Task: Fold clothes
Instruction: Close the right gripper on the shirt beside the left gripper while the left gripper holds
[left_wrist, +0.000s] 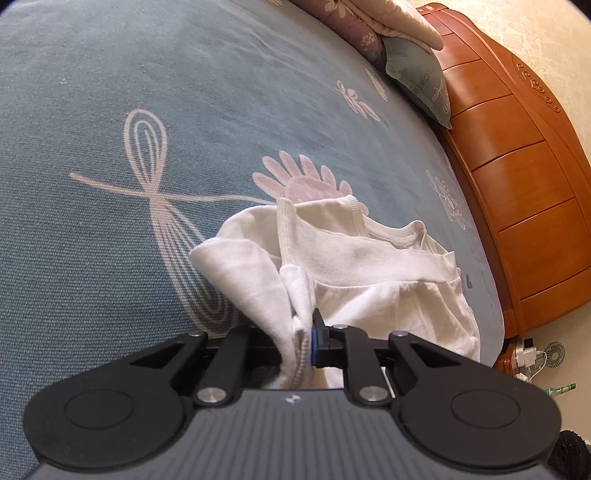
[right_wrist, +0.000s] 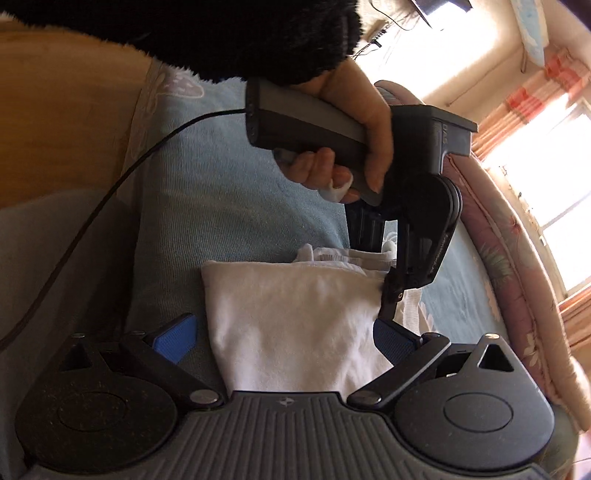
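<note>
Left wrist view: the left tongs (left_wrist: 308, 338) pinch a bunched edge of the white garment (left_wrist: 369, 266), which lies crumpled on the blue bedspread (left_wrist: 110, 92). Right wrist view: the right tongs (right_wrist: 284, 338) gape wide around the cloth, apparently without pressing it; a hand (right_wrist: 354, 147) holds the other tool.

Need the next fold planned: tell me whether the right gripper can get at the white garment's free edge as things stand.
Probably yes. The right gripper is open with the white garment lying between its fingers, nothing covering it; the left gripper pinches the far edge, off to the side.
</note>
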